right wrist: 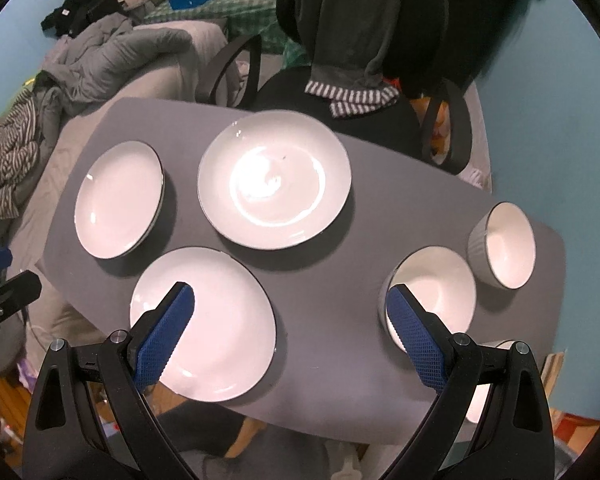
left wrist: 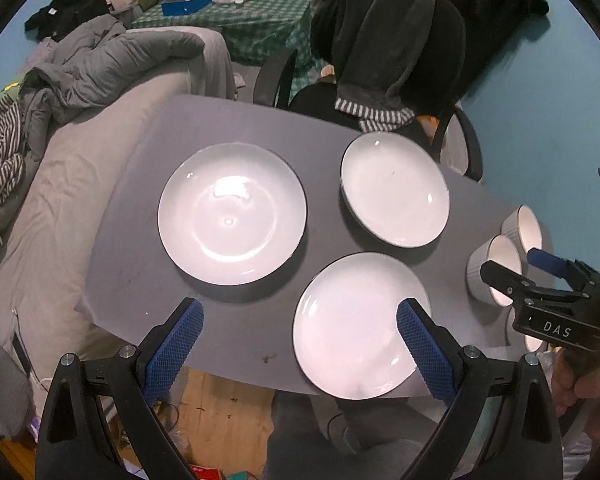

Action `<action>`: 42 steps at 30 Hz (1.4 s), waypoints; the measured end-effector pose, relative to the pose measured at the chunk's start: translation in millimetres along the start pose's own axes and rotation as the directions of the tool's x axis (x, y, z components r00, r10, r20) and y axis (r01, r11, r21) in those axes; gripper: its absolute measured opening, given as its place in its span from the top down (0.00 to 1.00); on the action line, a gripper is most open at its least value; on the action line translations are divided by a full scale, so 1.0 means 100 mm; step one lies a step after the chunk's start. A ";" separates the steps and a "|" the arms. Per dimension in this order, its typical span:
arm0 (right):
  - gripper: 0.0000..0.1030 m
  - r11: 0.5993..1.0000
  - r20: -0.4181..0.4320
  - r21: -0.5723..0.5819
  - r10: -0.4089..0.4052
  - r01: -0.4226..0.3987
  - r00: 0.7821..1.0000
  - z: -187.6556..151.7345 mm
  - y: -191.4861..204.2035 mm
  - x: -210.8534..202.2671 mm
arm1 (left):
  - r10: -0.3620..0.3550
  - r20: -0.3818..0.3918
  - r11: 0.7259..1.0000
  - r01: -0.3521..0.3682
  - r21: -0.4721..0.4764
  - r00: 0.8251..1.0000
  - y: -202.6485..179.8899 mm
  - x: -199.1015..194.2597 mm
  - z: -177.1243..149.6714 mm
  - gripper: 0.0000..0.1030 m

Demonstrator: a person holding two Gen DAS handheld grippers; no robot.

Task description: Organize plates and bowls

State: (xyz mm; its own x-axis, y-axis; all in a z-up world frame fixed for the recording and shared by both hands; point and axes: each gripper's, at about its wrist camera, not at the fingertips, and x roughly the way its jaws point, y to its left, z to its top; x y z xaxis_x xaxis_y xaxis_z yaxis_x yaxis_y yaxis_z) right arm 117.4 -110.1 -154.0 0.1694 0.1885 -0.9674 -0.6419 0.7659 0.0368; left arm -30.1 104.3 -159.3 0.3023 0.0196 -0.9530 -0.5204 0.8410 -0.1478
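Three white plates lie on the grey table (left wrist: 140,248): one at the left (left wrist: 232,214), one at the far right (left wrist: 396,190), one at the near edge (left wrist: 356,326). My left gripper (left wrist: 300,308) hovers open above the near edge, its right finger over the near plate. White bowls (left wrist: 496,268) (left wrist: 526,228) stand at the table's right end. In the right wrist view the plates (right wrist: 120,200) (right wrist: 274,180) (right wrist: 204,324) and two bowls (right wrist: 432,292) (right wrist: 504,246) show. A third bowl (right wrist: 480,396) is half hidden. My right gripper (right wrist: 290,290) is open between near plate and nearest bowl.
A black armchair (left wrist: 388,60) draped with dark blankets and a striped scarf stands behind the table. A bed (left wrist: 60,200) with grey bedding and clothes runs along the left. Wooden floor (left wrist: 220,412) lies below the near edge. A hand (left wrist: 580,380) holds the right gripper (left wrist: 514,264).
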 end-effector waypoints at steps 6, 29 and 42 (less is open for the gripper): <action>0.06 1.000 -0.029 0.001 -0.005 0.005 1.000 -0.06 0.07 0.23 | 0.013 -0.067 0.999 -0.010 0.043 0.998 0.05 0.31 -0.05 0.05; 0.06 0.993 -0.129 0.112 0.043 -0.029 0.991 -0.44 -0.05 0.92 | -0.007 -0.208 0.990 0.036 0.133 0.978 -0.03 1.13 -0.39 0.05; 0.24 0.985 -0.163 0.146 0.110 -0.087 0.980 -0.53 -0.15 1.06 | -0.049 -0.244 0.999 0.053 0.012 0.969 0.05 1.31 -0.35 0.21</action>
State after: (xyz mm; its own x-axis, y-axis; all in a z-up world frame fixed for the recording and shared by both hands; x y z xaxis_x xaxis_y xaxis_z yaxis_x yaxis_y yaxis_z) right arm 104.9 -134.3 -270.3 -0.0267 0.1690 -0.9853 -0.5380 0.8283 0.1566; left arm -21.3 91.9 -294.1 0.1235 -0.1538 -0.9804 -0.4936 0.8475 -0.1951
